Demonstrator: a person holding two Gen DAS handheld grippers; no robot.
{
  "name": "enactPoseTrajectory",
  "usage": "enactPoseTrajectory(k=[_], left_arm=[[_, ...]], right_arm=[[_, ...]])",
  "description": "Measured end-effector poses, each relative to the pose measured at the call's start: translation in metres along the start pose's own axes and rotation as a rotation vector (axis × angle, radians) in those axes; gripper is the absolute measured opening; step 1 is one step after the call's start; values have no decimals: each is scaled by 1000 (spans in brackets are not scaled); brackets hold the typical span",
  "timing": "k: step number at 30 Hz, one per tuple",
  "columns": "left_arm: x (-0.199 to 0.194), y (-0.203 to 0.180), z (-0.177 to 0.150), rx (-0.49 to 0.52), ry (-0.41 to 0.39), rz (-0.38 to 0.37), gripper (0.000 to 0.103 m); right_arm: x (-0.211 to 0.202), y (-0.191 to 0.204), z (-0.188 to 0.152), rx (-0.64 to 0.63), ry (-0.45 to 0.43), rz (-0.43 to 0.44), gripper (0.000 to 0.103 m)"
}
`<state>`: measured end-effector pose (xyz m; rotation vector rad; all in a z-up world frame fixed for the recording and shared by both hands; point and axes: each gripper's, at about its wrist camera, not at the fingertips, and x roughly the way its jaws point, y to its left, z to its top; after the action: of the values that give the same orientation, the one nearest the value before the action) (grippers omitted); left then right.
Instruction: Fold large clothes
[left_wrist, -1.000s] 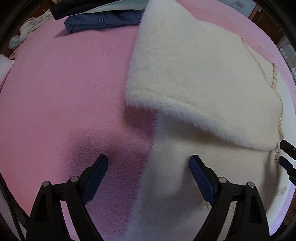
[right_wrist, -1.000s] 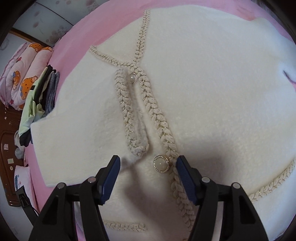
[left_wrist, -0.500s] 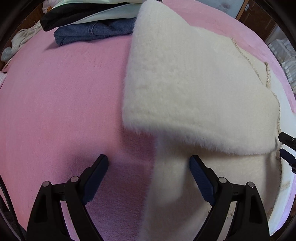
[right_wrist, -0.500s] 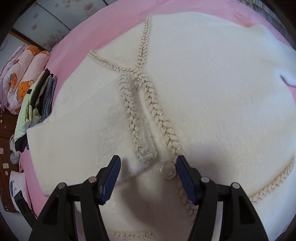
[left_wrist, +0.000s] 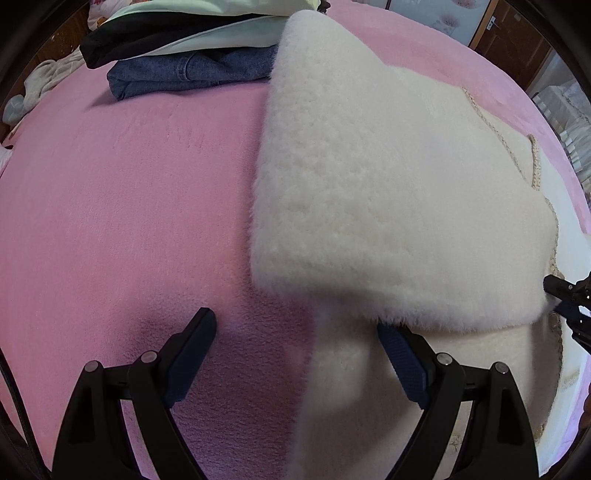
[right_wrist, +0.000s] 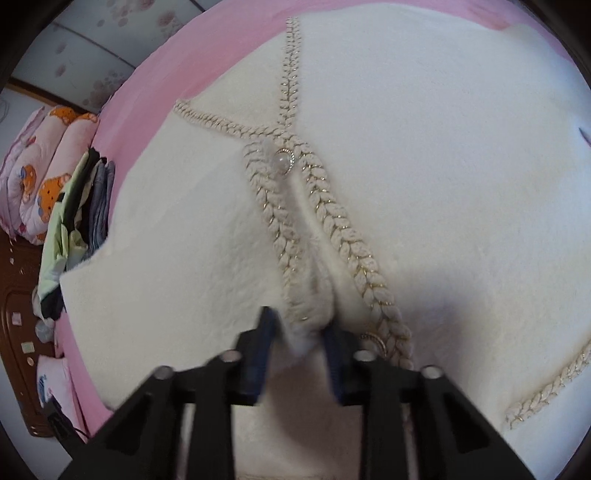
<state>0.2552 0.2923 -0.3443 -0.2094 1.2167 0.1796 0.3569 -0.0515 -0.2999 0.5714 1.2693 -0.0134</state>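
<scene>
**Right tool pinched on the cardigan's front edge, left tool spread wide at its side**

The right tool (right_wrist: 301, 341) is seen closed on a fluffy fold of the cream cardigan (right_wrist: 424, 155), the fold being squeezed between its two blue pads at the lower end of the braided trim (right_wrist: 273, 218). A pearl button (right_wrist: 282, 160) is set higher up where the two trim lines meet, and a second button (right_wrist: 375, 341) is partly hidden just beside the right pad.

The left tool (left_wrist: 295, 343) is held wide open with nothing between its pads. Its left pad is placed over the bare pink bed cover (left_wrist: 122, 206); its right pad is tucked just under the edge of a folded-over flap of the cardigan (left_wrist: 369, 192), with a lower layer of the same garment lying between and below the pads. The other tool's tip is visible at the far right edge of this view.

The cardigan is spread flat on the bed. A stack of folded clothes (left_wrist: 192, 70), with jeans at the bottom, is seen beyond it, touching the flap's far corner. Rolled quilts (right_wrist: 44, 155) are piled at the bed's far side.
</scene>
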Motion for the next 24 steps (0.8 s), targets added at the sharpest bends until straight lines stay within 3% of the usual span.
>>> enactPoseTrajectory(k=[5, 10, 17, 21, 24], left_arm=[[7, -7, 9, 2, -23, 19, 88], [9, -9, 21, -17, -43, 33, 82], [18, -22, 46, -24, -75, 0, 59], [17, -41, 48, 29, -93, 9, 33], [18, -49, 50, 24, -91, 18, 27]], right_arm=[[-13, -3, 13, 37, -65, 86, 12], [-48, 13, 36, -55, -203, 100, 12], [-88, 5, 74, -84, -320, 62, 12], [-100, -12, 81, -82, -327, 55, 12], [-100, -26, 78, -76, -312, 39, 12]])
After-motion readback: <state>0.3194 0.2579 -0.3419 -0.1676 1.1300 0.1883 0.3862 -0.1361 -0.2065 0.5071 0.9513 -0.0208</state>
